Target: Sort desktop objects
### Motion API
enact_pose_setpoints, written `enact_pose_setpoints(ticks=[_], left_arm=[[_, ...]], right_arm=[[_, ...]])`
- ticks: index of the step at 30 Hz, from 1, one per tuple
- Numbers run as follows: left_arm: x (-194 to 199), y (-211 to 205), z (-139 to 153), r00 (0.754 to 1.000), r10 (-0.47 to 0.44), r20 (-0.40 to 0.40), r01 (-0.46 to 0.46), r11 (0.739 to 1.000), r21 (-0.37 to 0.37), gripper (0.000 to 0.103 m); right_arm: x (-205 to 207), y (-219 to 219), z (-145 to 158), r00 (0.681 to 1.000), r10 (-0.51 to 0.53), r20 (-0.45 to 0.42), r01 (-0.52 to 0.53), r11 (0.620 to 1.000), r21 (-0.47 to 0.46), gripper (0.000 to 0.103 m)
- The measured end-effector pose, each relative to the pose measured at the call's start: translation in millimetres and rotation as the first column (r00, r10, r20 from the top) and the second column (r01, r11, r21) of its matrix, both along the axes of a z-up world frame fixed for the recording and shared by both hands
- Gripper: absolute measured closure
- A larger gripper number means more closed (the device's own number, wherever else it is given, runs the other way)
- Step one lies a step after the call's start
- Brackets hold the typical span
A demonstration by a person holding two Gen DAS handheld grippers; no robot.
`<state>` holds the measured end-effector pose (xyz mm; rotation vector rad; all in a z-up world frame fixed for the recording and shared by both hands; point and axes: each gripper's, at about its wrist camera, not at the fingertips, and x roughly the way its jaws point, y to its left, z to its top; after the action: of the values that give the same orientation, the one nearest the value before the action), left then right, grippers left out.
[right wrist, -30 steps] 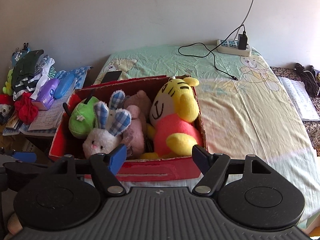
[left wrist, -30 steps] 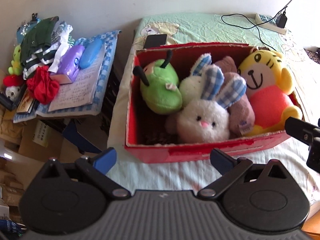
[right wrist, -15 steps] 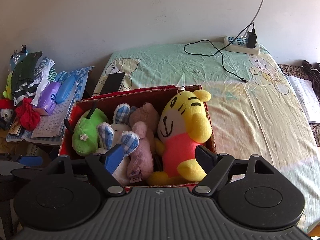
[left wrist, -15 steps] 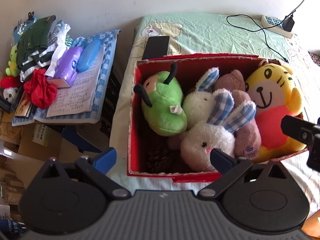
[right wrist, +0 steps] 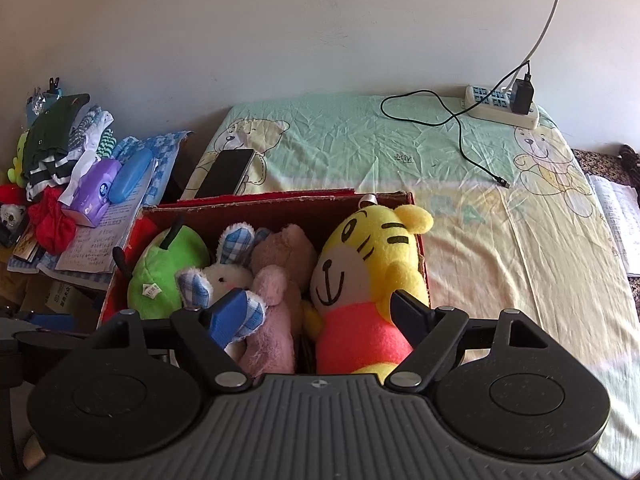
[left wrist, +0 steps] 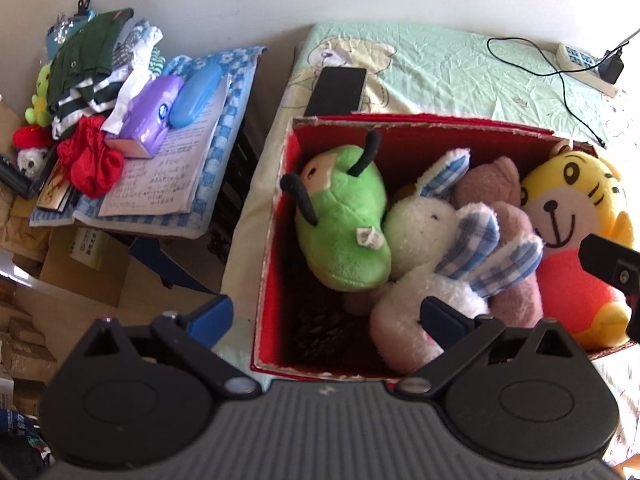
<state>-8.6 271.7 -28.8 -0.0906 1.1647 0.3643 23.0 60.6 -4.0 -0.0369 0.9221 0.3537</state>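
Four plush toys (left wrist: pixel 344 224) already fill the red box (left wrist: pixel 276 240); both the left hand-held gripper (left wrist: pixel 326 314) and right hand-held gripper (right wrist: pixel 316 312) hover spread and empty, with clutter (left wrist: pixel 132 120) at ten o'clock seemingly unsorted.

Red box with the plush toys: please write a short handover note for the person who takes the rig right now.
Left tongs: open, empty, over the red box near the white rabbit.
Right tongs: open, empty, over the yellow tiger.
In the box: green bug plush, rabbit, pink plush, brown bear, tiger.
Outside: black phone on the sheet behind the box.
Done: nothing gripped yet. Left: choose a toy and grasp it.
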Motion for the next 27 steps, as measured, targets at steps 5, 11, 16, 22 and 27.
enact_pose_setpoints(ticks=[5,11,16,22,27], left_arm=[[4,2,-6,1.000,0.005,-0.030,-0.005,1.000,-0.001,0.003],[8,1,-12,0.999,0.003,-0.045,-0.003,1.000,-0.006,0.003],[11,-2,-13,0.999,-0.019,-0.044,0.020,1.000,0.010,0.003],[14,-4,-12,0.998,-0.045,-0.033,0.046,0.998,0.033,0.003],[16,-3,-11,0.998,-0.060,-0.019,0.060,0.998,0.028,0.003]], right_arm=[[11,1,-7,0.999,0.009,-0.032,-0.009,1.000,-0.007,0.022],[15,2,-12,0.999,0.004,-0.042,-0.005,1.000,-0.009,0.022],[16,3,-18,0.998,-0.008,-0.064,0.008,1.000,0.004,0.022],[16,3,-19,0.998,-0.033,-0.058,0.033,0.999,0.007,0.022],[19,6,-17,0.998,-0.054,-0.039,0.053,0.999,-0.009,0.022]])
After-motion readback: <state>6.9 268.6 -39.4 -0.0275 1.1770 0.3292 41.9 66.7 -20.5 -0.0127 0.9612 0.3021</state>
